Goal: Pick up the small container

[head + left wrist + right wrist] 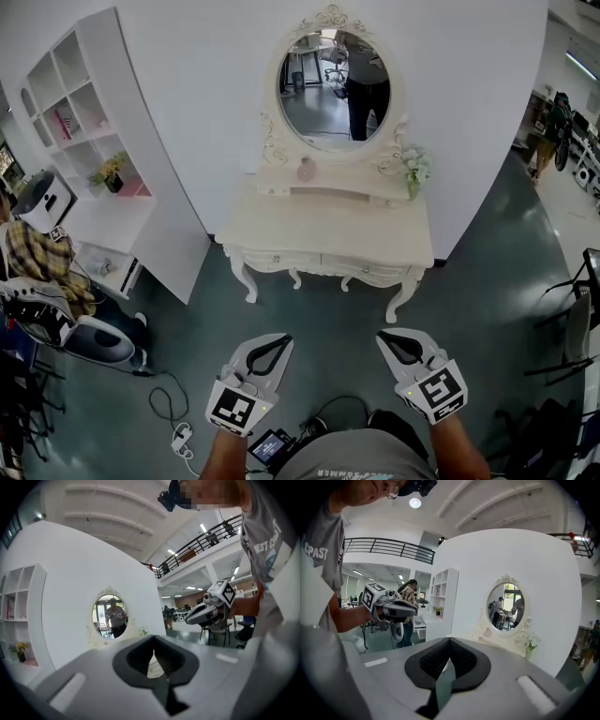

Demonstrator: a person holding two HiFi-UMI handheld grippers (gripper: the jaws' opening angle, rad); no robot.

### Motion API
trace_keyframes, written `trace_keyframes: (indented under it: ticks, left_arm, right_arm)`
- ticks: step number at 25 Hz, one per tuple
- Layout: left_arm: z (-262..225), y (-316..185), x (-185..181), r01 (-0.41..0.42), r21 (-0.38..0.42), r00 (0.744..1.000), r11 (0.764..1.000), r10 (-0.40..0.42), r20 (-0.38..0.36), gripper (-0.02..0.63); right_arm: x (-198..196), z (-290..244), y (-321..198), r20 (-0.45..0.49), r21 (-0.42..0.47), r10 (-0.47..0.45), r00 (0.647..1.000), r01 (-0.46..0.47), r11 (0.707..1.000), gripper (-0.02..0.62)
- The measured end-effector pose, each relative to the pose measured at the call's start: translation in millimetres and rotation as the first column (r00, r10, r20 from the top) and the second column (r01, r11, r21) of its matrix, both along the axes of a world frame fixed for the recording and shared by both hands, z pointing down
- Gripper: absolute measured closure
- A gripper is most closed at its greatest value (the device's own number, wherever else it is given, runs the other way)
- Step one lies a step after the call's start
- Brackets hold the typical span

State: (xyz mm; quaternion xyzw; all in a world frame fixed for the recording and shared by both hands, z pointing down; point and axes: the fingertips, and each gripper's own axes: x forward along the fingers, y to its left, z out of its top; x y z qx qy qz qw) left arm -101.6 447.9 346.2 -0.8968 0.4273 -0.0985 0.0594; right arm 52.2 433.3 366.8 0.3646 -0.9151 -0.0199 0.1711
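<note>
A small pink container (306, 171) stands on the raised shelf of a cream vanity table (328, 234), just below its oval mirror (334, 77). In the right gripper view the container (487, 632) shows small under the mirror. Both grippers hang low in front of the person, well short of the table. My left gripper (275, 343) (153, 638) is shut, with nothing between its jaws. The right gripper (394, 337) (450, 639) is shut and empty too. Each gripper shows in the other's view, held about level.
A small vase of pale flowers (415, 171) stands at the table's right end. A white shelf unit (89, 122) lines the wall at left, with a white machine (56, 319) and a floor cable (169, 403) below it. Dark chairs (577, 319) stand at right.
</note>
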Motion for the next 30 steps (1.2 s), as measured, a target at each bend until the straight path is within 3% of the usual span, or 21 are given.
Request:
trace_keyframes:
  ticks: [10, 21, 30]
  left_arm:
    - [8.6, -41.5, 11.5, 0.019, -0.026, 1.000, 0.999, -0.019, 0.007, 0.603]
    - [6.8, -118.6, 55.3, 0.144, -0.049, 0.989, 0.988, -0.142, 0.028, 0.603]
    - [8.6, -164.2, 89.5, 0.252, -0.057, 0.966, 0.966, -0.248, 0.073, 0.603]
  right_arm:
    - [16.2, 10.1, -48.5, 0.000, -0.029, -0.014, 1.000, 0.014, 0.999, 0.594]
    - [52.3, 18.4, -152.9, 0.032, -0.051, -0.130, 0.991, 0.131, 0.990, 0.594]
    - [79.1, 26.1, -217.0, 0.069, -0.062, -0.238, 0.969, 0.242, 0.968, 0.594]
